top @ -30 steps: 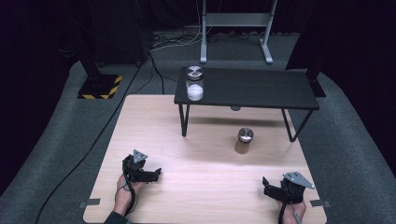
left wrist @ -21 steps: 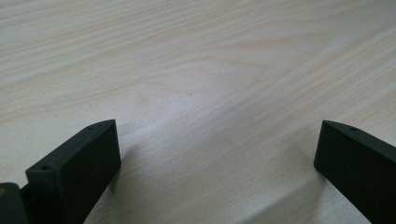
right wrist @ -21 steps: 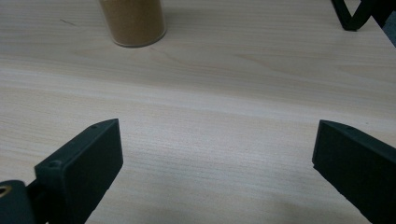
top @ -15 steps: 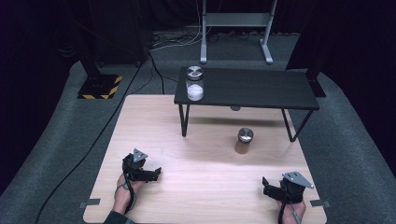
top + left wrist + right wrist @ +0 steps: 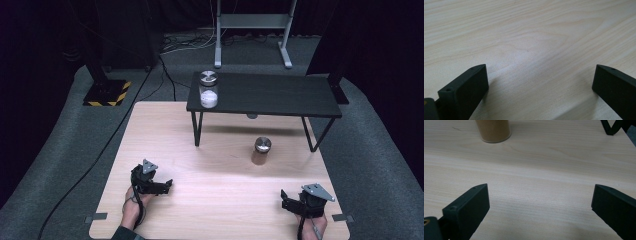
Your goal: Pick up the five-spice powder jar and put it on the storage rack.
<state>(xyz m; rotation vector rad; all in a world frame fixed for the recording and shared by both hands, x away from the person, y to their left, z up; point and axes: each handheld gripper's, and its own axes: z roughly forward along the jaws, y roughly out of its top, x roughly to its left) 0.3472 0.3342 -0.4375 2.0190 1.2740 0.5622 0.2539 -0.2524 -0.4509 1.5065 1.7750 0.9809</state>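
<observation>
Lower left of the high view, the left gripper (image 5: 159,186) rests on the counter (image 5: 225,200), fingers spread, empty. A white-filled jar (image 5: 208,90) stands on the shelf (image 5: 280,95); a brown jar (image 5: 260,151) sits centre. Lower right, the right gripper (image 5: 286,200) is likewise spread, empty.

no readable text, labels, numbers

A brown jar (image 5: 261,152) with a silver lid stood upright right of centre in the high view, on the wooden tabletop just in front of the black shelf. A clear jar (image 5: 208,90) holding white contents, also silver-lidded, stood upright above it and to the left, on the shelf's left end.
</observation>
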